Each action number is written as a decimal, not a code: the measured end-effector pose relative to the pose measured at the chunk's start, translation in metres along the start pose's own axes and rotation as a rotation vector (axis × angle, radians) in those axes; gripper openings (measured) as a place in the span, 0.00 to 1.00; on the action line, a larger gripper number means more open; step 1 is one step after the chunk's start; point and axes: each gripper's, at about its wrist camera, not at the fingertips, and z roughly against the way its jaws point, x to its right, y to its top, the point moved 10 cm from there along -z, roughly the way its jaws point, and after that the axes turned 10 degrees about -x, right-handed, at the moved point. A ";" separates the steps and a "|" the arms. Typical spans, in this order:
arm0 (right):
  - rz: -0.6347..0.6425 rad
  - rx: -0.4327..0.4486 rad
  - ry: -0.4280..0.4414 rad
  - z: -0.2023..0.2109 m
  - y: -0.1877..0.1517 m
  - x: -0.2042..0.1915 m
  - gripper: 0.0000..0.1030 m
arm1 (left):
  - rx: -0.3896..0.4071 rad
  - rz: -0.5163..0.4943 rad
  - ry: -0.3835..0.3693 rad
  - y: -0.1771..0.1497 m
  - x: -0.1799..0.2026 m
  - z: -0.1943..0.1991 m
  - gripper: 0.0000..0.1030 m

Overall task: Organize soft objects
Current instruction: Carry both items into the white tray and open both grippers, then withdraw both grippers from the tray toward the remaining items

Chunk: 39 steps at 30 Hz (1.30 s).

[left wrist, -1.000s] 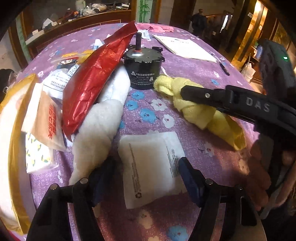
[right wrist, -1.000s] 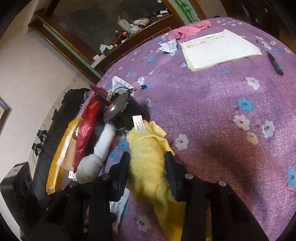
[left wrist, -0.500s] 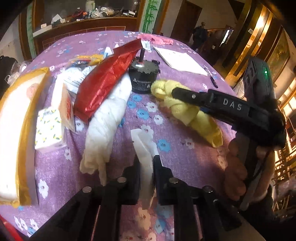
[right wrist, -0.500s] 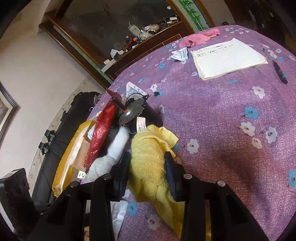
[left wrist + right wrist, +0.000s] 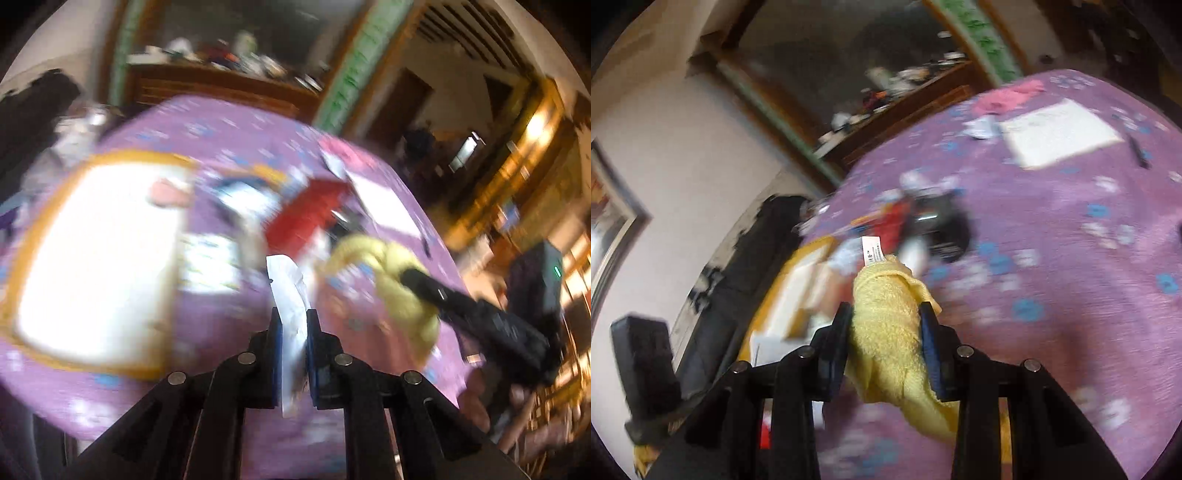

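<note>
My left gripper [image 5: 293,314] is shut on a flat white packet [image 5: 290,295] and holds it up above the purple flowered tablecloth [image 5: 221,136]. My right gripper [image 5: 884,312] is shut on a yellow towel [image 5: 886,321] with a white label, lifted off the table. The towel [image 5: 391,280] and the right gripper also show at the right of the left wrist view. Both views are blurred by motion.
A large white and gold bag [image 5: 96,258], a red foil bag [image 5: 306,218], a black motor [image 5: 945,229], white papers [image 5: 1056,133], a pen [image 5: 1139,155] and a pink cloth [image 5: 1008,96] lie on the table. A wooden cabinet [image 5: 221,85] stands behind.
The left gripper closed on the white packet and lifted it. The right gripper lifted the yellow towel off the table. Both cameras have risen and tilted fast.
</note>
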 end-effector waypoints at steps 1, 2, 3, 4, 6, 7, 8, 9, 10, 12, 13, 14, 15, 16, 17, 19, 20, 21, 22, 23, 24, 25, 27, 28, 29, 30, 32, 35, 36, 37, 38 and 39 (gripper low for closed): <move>0.032 -0.019 0.016 -0.009 -0.002 -0.018 0.34 | 0.026 0.020 0.025 0.005 -0.015 0.009 0.09; 0.053 -0.038 0.031 -0.018 -0.003 -0.032 0.34 | 0.052 0.051 0.053 0.010 -0.036 0.019 0.09; 0.072 -0.062 0.045 -0.029 -0.007 -0.048 0.34 | 0.067 0.077 0.062 0.014 -0.050 0.024 0.09; 0.103 -0.100 0.063 -0.047 -0.009 -0.069 0.34 | 0.081 0.102 0.071 0.016 -0.064 0.028 0.09; 0.151 -0.136 0.071 -0.072 -0.010 -0.098 0.34 | 0.101 0.140 0.112 0.018 -0.097 0.031 0.09; 0.179 -0.151 0.063 -0.087 -0.011 -0.111 0.34 | 0.107 0.157 0.136 0.019 -0.112 0.031 0.09; 0.199 -0.172 0.055 -0.105 -0.011 -0.125 0.34 | 0.108 0.176 0.148 0.021 -0.126 0.030 0.09; 0.204 -0.191 0.060 -0.119 -0.011 -0.135 0.34 | 0.105 0.196 0.143 0.023 -0.139 0.028 0.09; 0.205 -0.219 0.074 -0.138 -0.013 -0.150 0.34 | 0.102 0.218 0.139 0.024 -0.152 0.028 0.09; 0.224 -0.239 0.065 -0.161 -0.013 -0.165 0.34 | 0.090 0.240 0.138 0.025 -0.174 0.027 0.09; 0.235 -0.237 0.051 -0.167 -0.012 -0.169 0.34 | 0.083 0.248 0.134 0.025 -0.180 0.023 0.09; 0.250 -0.234 0.022 -0.177 -0.013 -0.173 0.34 | 0.073 0.254 0.132 0.025 -0.186 0.018 0.09; 0.262 -0.233 0.000 -0.184 -0.012 -0.173 0.34 | 0.060 0.249 0.131 0.024 -0.188 0.013 0.09; 0.273 -0.233 -0.024 -0.192 -0.012 -0.172 0.34 | 0.053 0.242 0.141 0.024 -0.191 0.010 0.09; 0.274 -0.238 -0.046 -0.200 -0.013 -0.171 0.34 | 0.047 0.238 0.163 0.024 -0.196 0.008 0.09; 0.265 -0.253 -0.072 -0.214 -0.015 -0.166 0.34 | 0.033 0.227 0.188 0.023 -0.203 0.004 0.09; 0.262 -0.262 -0.085 -0.219 -0.015 -0.162 0.34 | 0.018 0.225 0.196 0.022 -0.206 0.001 0.10; 0.260 -0.271 -0.108 -0.224 -0.018 -0.156 0.34 | 0.007 0.222 0.215 0.020 -0.210 -0.002 0.10; 0.257 -0.282 -0.123 -0.228 -0.020 -0.152 0.34 | 0.002 0.216 0.239 0.019 -0.212 -0.004 0.10; 0.252 -0.310 -0.141 -0.234 -0.025 -0.147 0.35 | -0.009 0.205 0.267 0.018 -0.215 -0.008 0.11; 0.258 -0.322 -0.174 -0.237 -0.027 -0.143 0.35 | -0.020 0.200 0.283 0.016 -0.216 -0.011 0.12; 0.265 -0.316 -0.188 -0.237 -0.027 -0.144 0.35 | -0.014 0.202 0.290 0.015 -0.218 -0.011 0.16; 0.275 -0.338 -0.187 -0.234 -0.035 -0.145 0.35 | -0.021 0.206 0.290 0.010 -0.220 -0.014 0.26; 0.278 -0.353 -0.201 -0.234 -0.040 -0.143 0.35 | -0.035 0.199 0.297 0.007 -0.220 -0.015 0.34; 0.282 -0.358 -0.217 -0.231 -0.044 -0.142 0.35 | -0.037 0.177 0.311 0.005 -0.219 -0.015 0.39; 0.286 -0.363 -0.225 -0.229 -0.047 -0.142 0.35 | -0.032 0.153 0.339 0.003 -0.216 -0.012 0.44; 0.280 -0.381 -0.216 -0.225 -0.054 -0.144 0.35 | -0.026 0.121 0.381 0.001 -0.215 -0.008 0.48; 0.308 -0.377 -0.207 -0.225 -0.054 -0.148 0.36 | -0.032 0.179 0.338 -0.003 -0.219 -0.004 0.48; 0.314 -0.374 -0.207 -0.224 -0.053 -0.149 0.36 | -0.024 0.196 0.324 -0.003 -0.218 -0.001 0.49; 0.317 -0.366 -0.187 -0.221 -0.053 -0.151 0.37 | -0.018 0.204 0.319 -0.004 -0.217 0.002 0.52; 0.316 -0.352 -0.175 -0.217 -0.051 -0.152 0.39 | -0.003 0.208 0.317 -0.005 -0.215 0.006 0.58; 0.315 -0.334 -0.175 -0.213 -0.049 -0.152 0.44 | 0.008 0.208 0.316 -0.004 -0.213 0.010 0.61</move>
